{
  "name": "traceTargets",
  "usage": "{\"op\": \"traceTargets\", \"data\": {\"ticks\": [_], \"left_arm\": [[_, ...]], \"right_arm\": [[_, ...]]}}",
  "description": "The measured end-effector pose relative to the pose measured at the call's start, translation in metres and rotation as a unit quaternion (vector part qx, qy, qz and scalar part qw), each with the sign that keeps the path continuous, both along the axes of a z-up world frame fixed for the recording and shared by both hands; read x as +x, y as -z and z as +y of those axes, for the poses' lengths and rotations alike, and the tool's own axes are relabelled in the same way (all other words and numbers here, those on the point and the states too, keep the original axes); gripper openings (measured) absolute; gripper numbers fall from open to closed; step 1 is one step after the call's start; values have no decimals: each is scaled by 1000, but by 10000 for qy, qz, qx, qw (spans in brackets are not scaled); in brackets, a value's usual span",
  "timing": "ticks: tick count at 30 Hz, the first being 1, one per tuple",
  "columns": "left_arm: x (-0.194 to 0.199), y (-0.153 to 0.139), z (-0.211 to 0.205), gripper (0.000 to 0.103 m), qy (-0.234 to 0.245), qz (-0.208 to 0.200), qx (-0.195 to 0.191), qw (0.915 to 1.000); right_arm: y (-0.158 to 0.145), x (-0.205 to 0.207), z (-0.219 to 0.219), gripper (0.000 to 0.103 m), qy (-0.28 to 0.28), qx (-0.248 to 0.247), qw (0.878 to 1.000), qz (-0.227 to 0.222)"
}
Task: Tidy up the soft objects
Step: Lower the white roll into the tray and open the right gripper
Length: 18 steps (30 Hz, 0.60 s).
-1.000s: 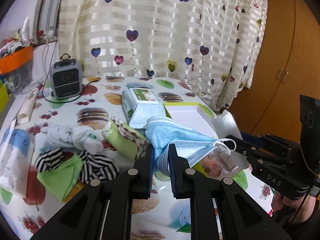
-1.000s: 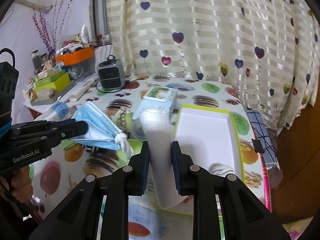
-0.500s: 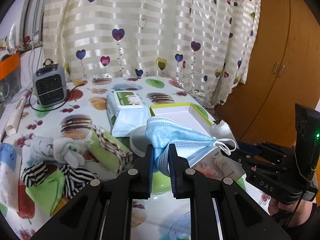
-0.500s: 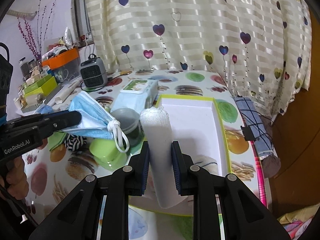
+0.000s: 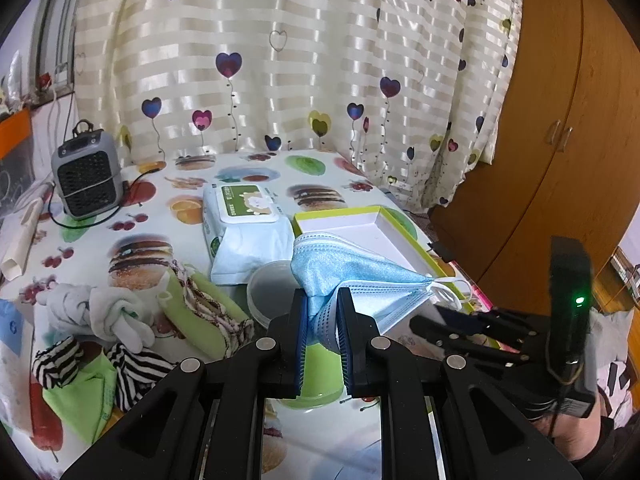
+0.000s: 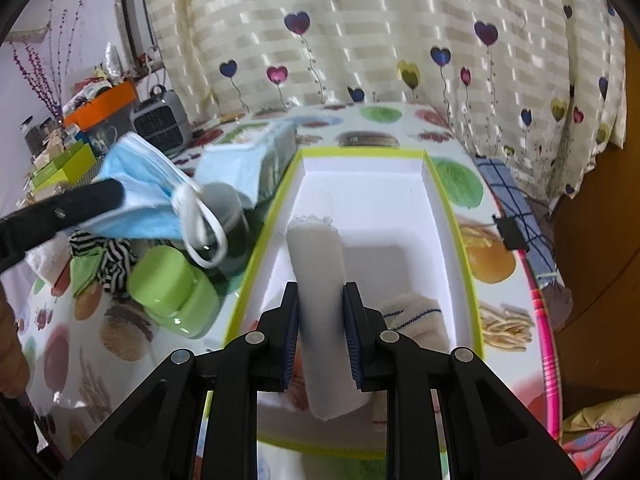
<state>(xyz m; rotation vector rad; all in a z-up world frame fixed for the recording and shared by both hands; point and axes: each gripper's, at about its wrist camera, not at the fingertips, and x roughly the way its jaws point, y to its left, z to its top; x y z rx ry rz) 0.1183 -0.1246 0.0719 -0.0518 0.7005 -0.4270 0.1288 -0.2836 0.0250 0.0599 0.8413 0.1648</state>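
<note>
Lower centre of the right wrist view, the right gripper (image 6: pixel 322 312) clamps a rolled white cloth (image 6: pixel 318 276) over the white, green-rimmed tray (image 6: pixel 448 216), beside 1 folded sock (image 6: pixel 416 316). Centre of the left wrist view, the left gripper (image 5: pixel 323 316) pinches a blue face mask (image 5: pixel 352 276) above the table's green container (image 5: pixel 320 384).

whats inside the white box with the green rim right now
In the box, a rolled white cloth is gripped by the right gripper, and a cream sock with a blue stripe lies beside it. The near end is hidden behind the fingers.
</note>
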Motion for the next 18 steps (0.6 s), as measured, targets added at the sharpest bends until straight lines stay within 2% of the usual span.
{"op": "traceTargets", "data": {"ticks": [7,9,11,12,18], "left_arm": [[13,4,-15,13,98,58,52,9999],[15,4,-20,13,132,69,50,9999],[16,4,-24,13,156,73,41,9998],[18,4,-27,13,173,89,35,9998],[27,11,-42,13,261,259,-21,9993]], "right_arm": [[8,4,-6,26,15,88,9999,104],[7,4,-6,31,18,44,10000,76],[4,1,-8,45,29,12,10000,6],[3,0,-8,47,29,11,10000,-19],[-8,-13,-18,47,166,21,9997,-176]]}}
